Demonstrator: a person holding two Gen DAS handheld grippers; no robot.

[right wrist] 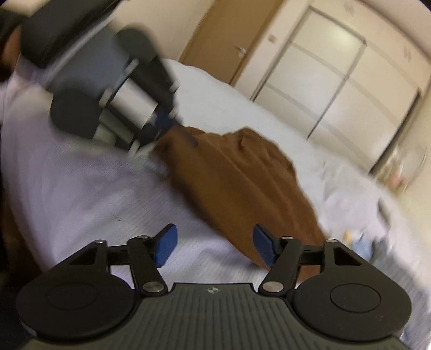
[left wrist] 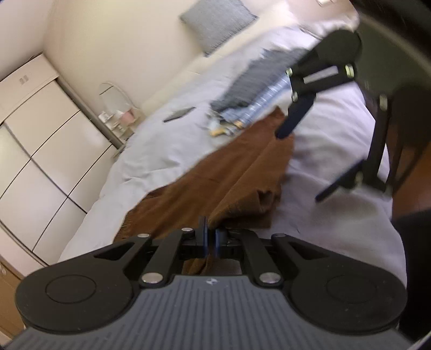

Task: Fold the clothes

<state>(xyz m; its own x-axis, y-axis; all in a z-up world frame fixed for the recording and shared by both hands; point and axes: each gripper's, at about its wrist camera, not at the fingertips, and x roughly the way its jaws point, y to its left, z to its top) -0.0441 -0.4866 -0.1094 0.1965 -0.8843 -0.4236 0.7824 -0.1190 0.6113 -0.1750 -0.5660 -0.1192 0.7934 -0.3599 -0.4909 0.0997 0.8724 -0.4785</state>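
brown garment runs lengthwise along the bed | left gripper fingers pinched on its near end | right gripper fingers apart, empty, just beside the far end

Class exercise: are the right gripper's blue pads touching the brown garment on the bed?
Apart. In the right wrist view the right gripper stands open, both pads clear, with white bedsheet between them and the brown garment beyond.

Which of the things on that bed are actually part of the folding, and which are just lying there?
Part of the folding:
- brown garment
- left tool, closed at the garment's edge
- right tool, open

Just lying about:
- grey pillow
- blue striped clothes
- dark flat object
- white bed cover
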